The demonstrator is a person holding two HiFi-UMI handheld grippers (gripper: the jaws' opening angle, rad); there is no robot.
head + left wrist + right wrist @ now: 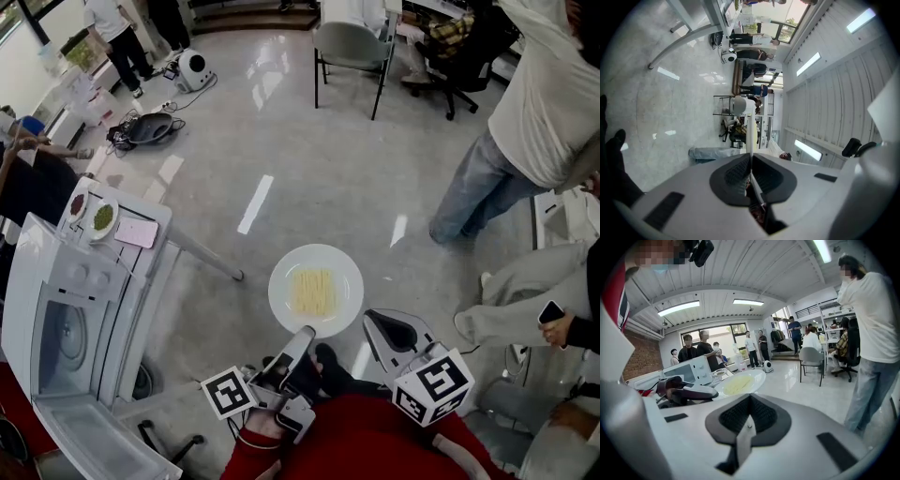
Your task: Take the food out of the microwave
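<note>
A white plate (281, 278) carrying pale yellow noodles (314, 292) hangs over the floor in the head view. My left gripper (305, 336) is shut on its near rim. In the left gripper view the plate (751, 136) shows edge-on as a thin white line pinched between the pads of that gripper (751, 176). My right gripper (380, 321) is just right of the plate, apart from it, shut on nothing; its own view (749, 425) shows the pads meeting. The white microwave (56, 314) stands at the left with its door (94, 439) hanging open and its cavity bare.
Two small dishes (101, 217) and a pink card (138, 232) lie on the white stand beside the microwave. A standing person in jeans (525, 122) and a seated person (553, 314) are at the right. A chair (352, 47) stands farther back.
</note>
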